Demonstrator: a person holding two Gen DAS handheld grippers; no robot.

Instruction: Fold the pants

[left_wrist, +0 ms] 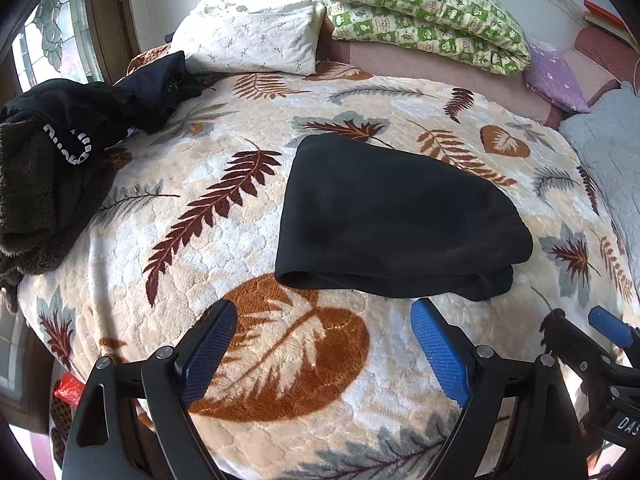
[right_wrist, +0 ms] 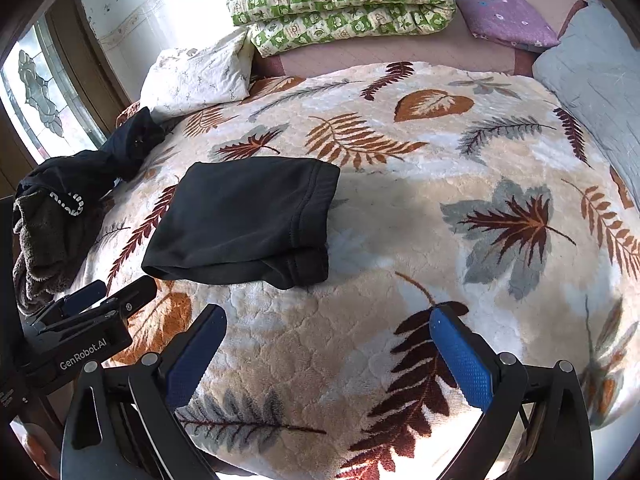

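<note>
Black pants (left_wrist: 396,216) lie folded into a compact bundle on the leaf-patterned blanket (left_wrist: 240,200); the right wrist view has the pants (right_wrist: 244,220) left of centre. My left gripper (left_wrist: 324,320) hovers just in front of the bundle's near edge, open, with only blanket between its blue pads. My right gripper (right_wrist: 328,324) is also open and empty, over the blanket to the right of the pants. Part of the right gripper's fingers (left_wrist: 612,330) shows at the lower right of the left wrist view, and the left gripper (right_wrist: 108,296) shows at the lower left of the right wrist view.
A heap of dark clothes (left_wrist: 60,152) lies at the blanket's left edge. A white pillow (left_wrist: 252,36), a green patterned quilt (left_wrist: 424,8), a purple cushion (left_wrist: 556,76) and a grey quilt (left_wrist: 612,152) line the back and right. A window (left_wrist: 52,32) is at far left.
</note>
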